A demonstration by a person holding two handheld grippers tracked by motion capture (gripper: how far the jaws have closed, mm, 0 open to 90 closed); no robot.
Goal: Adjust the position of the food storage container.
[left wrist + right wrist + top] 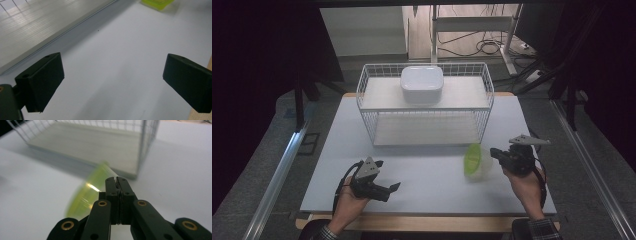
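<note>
Grippers come first in the high view: the right hand-held gripper (498, 154) has its jaws pinched tight on the rim of a green plastic bowl (473, 159), which tips up on its side just in front of a white wire basket rack (371, 85). My guess is that the bowl is held by its thin edge so it can be lifted and set onto the rack. A white square dish (422, 84) sits on the rack's top shelf, and the lower shelf is bare. The left hand-held gripper (393, 188) waits near the front of the pale grey table (432, 175), holding nothing. A dark floor, a metal rail and cables lie around the table. In the left gripper view, the jaws stand wide apart over the table, and the green bowl (157, 3) peeks in far off. In the right gripper view, the jaws are shut on the blurry green bowl (86, 196), with the rack (147, 147) close behind it.
</note>
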